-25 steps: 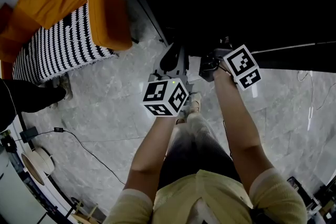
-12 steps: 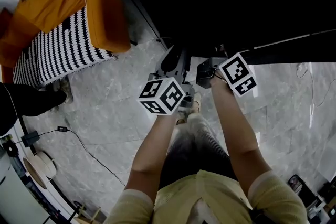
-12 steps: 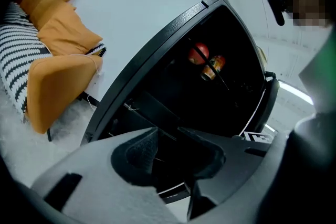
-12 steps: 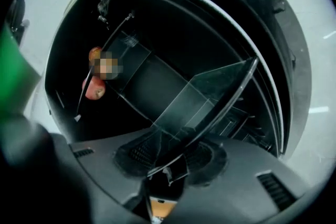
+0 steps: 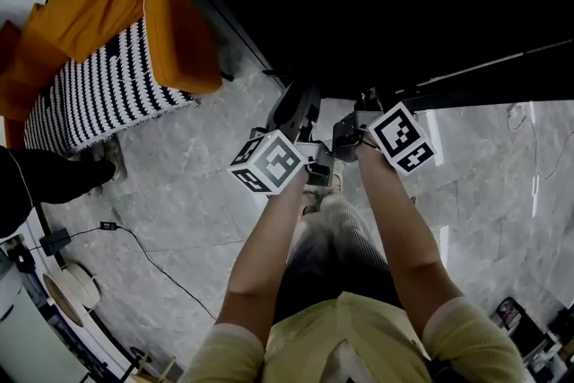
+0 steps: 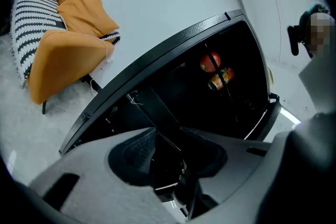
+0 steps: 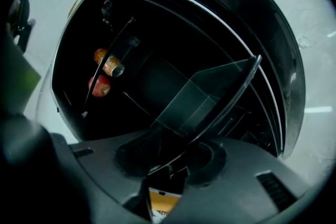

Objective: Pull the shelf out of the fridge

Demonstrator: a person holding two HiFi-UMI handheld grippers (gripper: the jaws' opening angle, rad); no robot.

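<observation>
Both grippers meet at the front of the open fridge (image 5: 377, 4), side by side. In its own view, the left gripper (image 6: 169, 153) has its jaws drawn in on a thin dark edge that runs between the pads: the front of the shelf (image 7: 210, 94). The right gripper (image 7: 176, 159) is closed on the same shelf, which shows as a glass pane rising slantwise out of its jaws and back into the dark fridge.

The shelf is partly out, its near edge at the mouth of the fridge and its far part inside, tilted in the right gripper view.

Deeper in the fridge sit an apple (image 7: 101, 86) and a can (image 7: 112, 66), close together and well behind the shelf.

Off to the left on the marble floor (image 5: 179, 193) stands an orange chair (image 5: 175, 31) with a striped throw (image 5: 99, 90), and a cable (image 5: 134, 239) trails across the floor nearer the person.
</observation>
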